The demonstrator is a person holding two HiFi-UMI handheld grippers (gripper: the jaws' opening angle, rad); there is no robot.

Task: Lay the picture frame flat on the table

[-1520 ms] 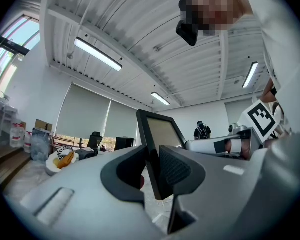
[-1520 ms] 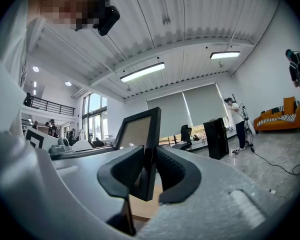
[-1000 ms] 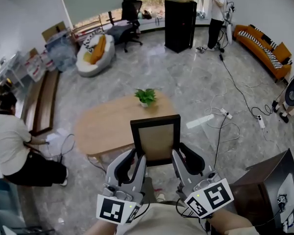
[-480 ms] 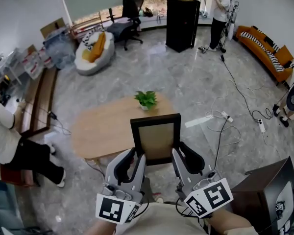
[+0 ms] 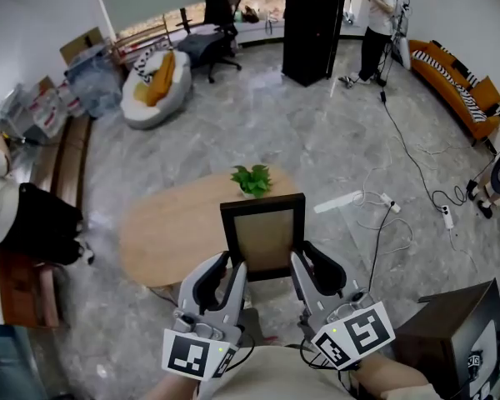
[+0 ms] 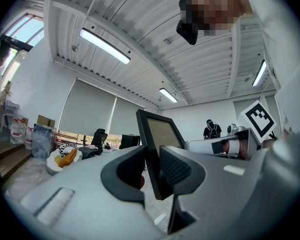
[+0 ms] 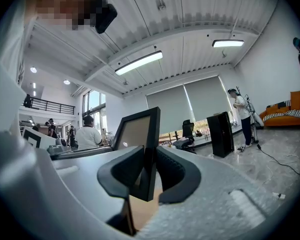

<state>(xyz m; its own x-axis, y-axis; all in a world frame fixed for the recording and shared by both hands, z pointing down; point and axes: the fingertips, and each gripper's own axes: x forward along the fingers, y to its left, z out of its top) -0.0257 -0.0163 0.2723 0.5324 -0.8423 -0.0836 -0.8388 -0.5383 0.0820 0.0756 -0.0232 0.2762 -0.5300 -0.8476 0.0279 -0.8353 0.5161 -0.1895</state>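
Picture frame point(image 5: 263, 236) being held upright above the counter's point(image 5: 162, 232) near edge.
The left gripper point(image 5: 227, 275) and right gripper point(image 5: 310, 272) are clamping their fingers on its side edges, likely steadying it for tipping flat; the gripper views are showing the pinch, the head view alone the counter.

Head view: we look steeply down on the table point(image 5: 167, 232).
Left gripper view: close behind its jaws, tilted upward.
Right gripper view: the same.
Shared: we see the picture frame point(image 5: 262, 236) everywhere.
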